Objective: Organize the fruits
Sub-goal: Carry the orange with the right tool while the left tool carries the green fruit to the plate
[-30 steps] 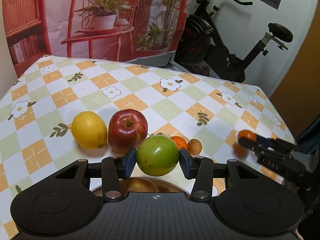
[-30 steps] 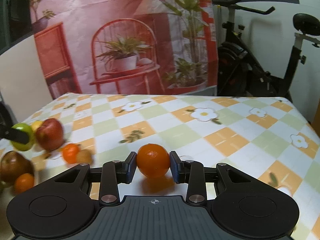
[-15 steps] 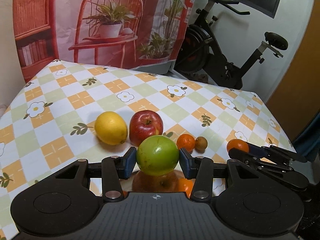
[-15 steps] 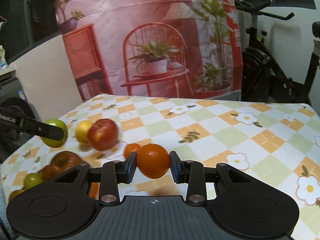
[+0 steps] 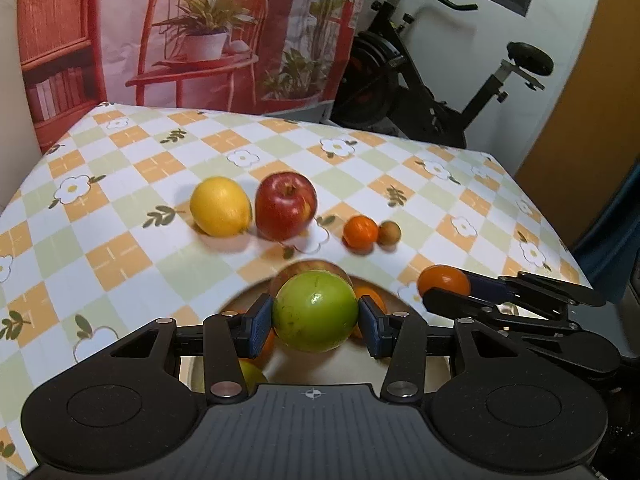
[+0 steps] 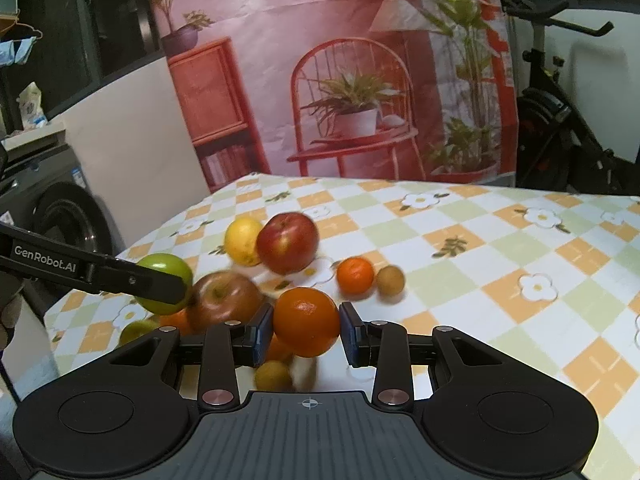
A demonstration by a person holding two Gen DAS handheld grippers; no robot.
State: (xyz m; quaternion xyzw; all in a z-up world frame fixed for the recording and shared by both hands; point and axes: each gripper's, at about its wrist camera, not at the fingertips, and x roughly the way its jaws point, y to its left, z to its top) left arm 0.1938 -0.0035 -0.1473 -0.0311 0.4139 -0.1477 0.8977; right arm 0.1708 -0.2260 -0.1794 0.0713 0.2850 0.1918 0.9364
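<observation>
While the table (image 5: pixel 120 248) carries a checked floral cloth, a pale bowl (image 5: pixel 436 372) sits at its near edge with fruit inside — a reddish apple (image 6: pixel 224 300), an orange piece and small green ones, partly hidden. Left tongs (image 5: pixel 315 322) are clamped on a green apple (image 5: pixel 315 312), held above the bowl. Right tongs (image 6: pixel 306 330) are clamped on an orange (image 6: pixel 306 322), also over the bowl's fruit. On the cloth beyond lie, in a row, a red apple (image 5: pixel 286 205) touching a lemon (image 5: pixel 220 206), then — apart — a tangerine (image 5: pixel 360 232) touching a small brown fruit (image 5: pixel 389 233).
</observation>
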